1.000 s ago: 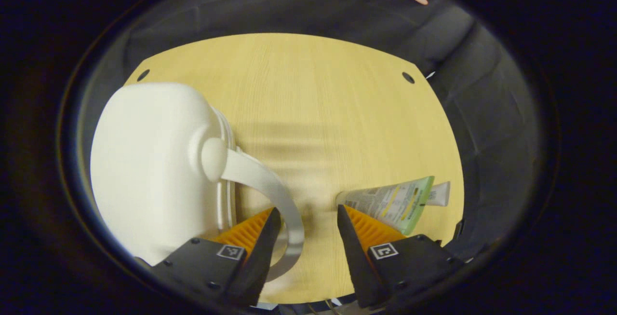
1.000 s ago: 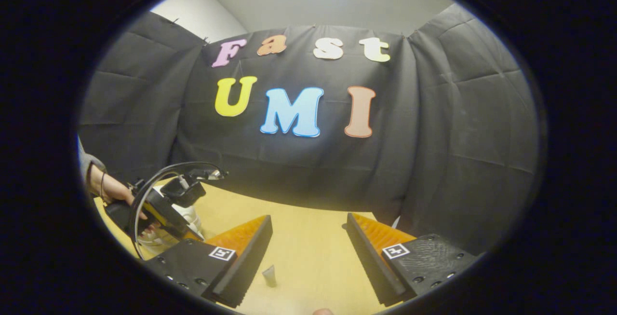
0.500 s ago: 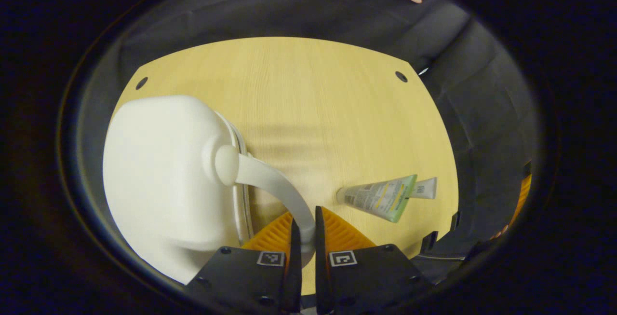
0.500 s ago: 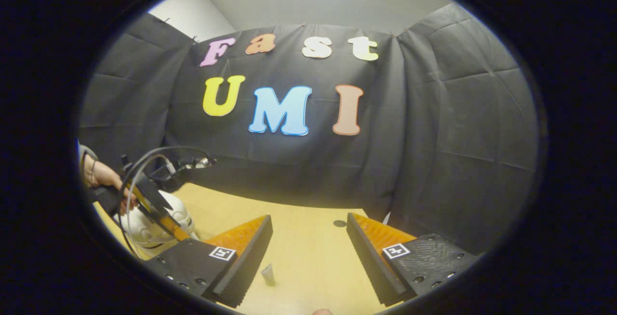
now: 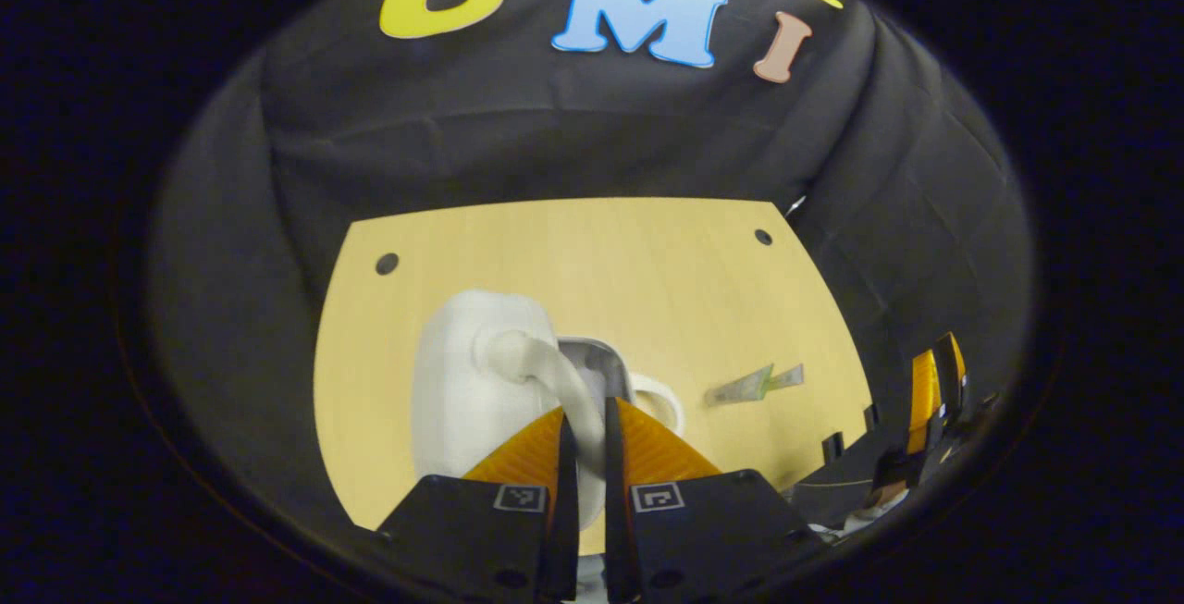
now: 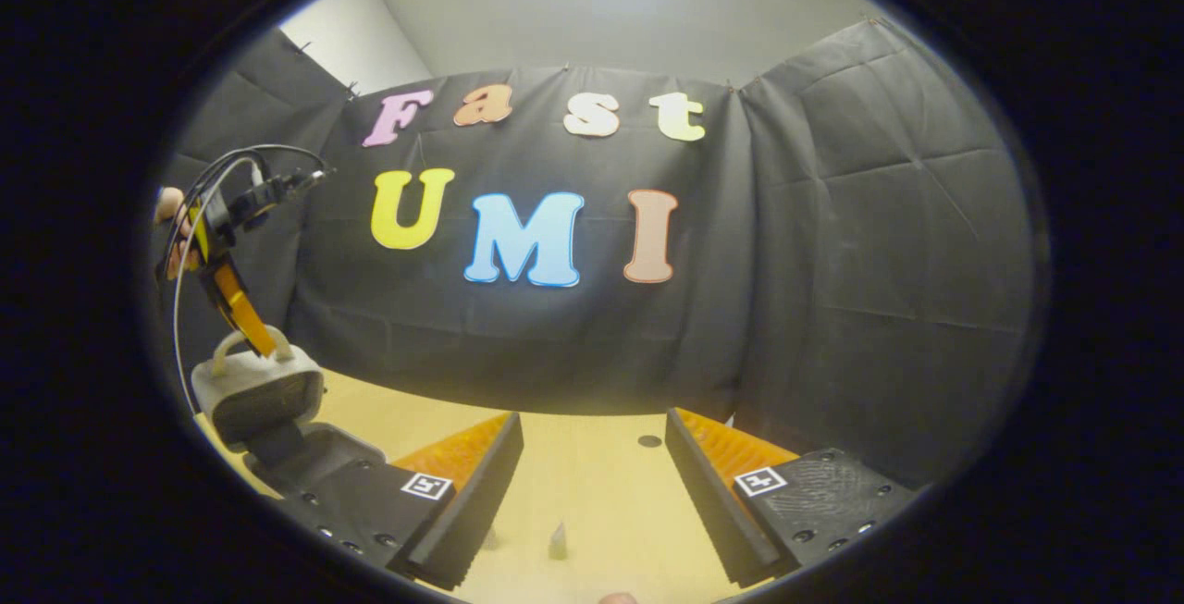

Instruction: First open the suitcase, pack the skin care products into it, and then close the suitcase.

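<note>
The white hard-shell suitcase [image 5: 467,382] stands on the wooden table [image 5: 601,252], with its lid swung up and a grey inside [image 5: 590,362] showing. My left gripper [image 5: 587,412] is shut on the lid's curved white handle [image 5: 541,365]. In the right gripper view the raised lid [image 6: 259,391] hangs from that left gripper [image 6: 259,340] over the lower half [image 6: 319,456]. A skin care tube [image 5: 751,385] lies on the table right of the case. My right gripper [image 6: 593,419] is open above the table with nothing between its fingers, and the tube [image 6: 558,544] lies below it.
Black cloth walls close in the table at the back and on both sides. Small dark holes [image 5: 387,264] [image 5: 762,237] mark the far corners of the tabletop. A hand [image 6: 171,208] holds the left gripper, and a cable loops from it. The right gripper [image 5: 925,400] shows at the table's right edge.
My left gripper shut on the suitcase handle and then rose, swinging the lid up and open. The right gripper has stayed open and nearly still.
</note>
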{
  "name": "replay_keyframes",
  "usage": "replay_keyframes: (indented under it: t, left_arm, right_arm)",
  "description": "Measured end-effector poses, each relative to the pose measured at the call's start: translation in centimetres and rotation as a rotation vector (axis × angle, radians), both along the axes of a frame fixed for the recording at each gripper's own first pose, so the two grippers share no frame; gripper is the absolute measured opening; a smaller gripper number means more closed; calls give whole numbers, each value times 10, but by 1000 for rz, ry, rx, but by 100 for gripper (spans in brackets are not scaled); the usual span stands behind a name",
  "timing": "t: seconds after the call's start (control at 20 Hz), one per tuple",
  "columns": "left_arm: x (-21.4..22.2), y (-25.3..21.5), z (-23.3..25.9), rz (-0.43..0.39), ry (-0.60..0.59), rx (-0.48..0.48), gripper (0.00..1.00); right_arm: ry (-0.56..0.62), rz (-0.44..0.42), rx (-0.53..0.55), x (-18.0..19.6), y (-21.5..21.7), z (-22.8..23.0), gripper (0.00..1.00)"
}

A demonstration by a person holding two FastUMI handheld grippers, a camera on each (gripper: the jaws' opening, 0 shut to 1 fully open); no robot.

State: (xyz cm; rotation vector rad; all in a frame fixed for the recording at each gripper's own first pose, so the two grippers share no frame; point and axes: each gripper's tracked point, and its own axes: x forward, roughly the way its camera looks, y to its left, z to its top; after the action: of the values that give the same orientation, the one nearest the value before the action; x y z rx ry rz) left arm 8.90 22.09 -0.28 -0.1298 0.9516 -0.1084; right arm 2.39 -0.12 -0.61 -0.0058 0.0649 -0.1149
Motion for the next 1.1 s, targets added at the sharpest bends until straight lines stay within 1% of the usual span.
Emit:
replay_keyframes:
  t: [0.1,0.15,0.2,0.3,0.35,0.45,0.55,0.6,0.65,0.7,0.75,0.85,0.95,1.1]
  left_arm:
    - [-13,74,9,36,-58,70,19]
    - [-19,113,7,50,-65,76,19]
    - [-22,134,3,57,-69,75,19]
    - [-23,207,-22,87,-80,97,19]
    - [-23,242,-41,117,-74,118,19]
    - [-26,286,-73,168,-41,134,19]
    - [-29,328,-111,219,-8,121,18]
    - [-37,350,-133,245,19,109,19]
    - [-44,366,-150,261,42,96,19]
    - [-50,384,-174,285,73,77,22]
    - [-53,396,-197,310,102,57,19]
    - [-58,407,-229,323,122,37,19]
    - [-60,415,-259,340,129,35,19]
    - [-63,422,-291,367,128,76,19]
  right_arm:
    - [6,-28,8,-1,12,3,94]
    - [16,-50,18,-2,19,4,94]
    - [21,-61,30,-3,24,6,94]
    - [22,-100,64,-2,37,18,94]
    - [22,-113,61,-2,42,21,94]
    - [40,-121,52,-3,49,21,94]
    - [66,-120,34,-6,58,20,94]
    - [79,-126,12,-10,61,20,94]
    - [81,-128,3,-11,63,22,94]
    - [82,-122,0,-11,70,23,94]
    - [86,-114,0,-10,75,22,94]
    - [93,-101,0,-9,81,21,94]
    - [93,-92,-5,-8,82,21,94]
    - [103,-67,-33,-5,74,16,94]
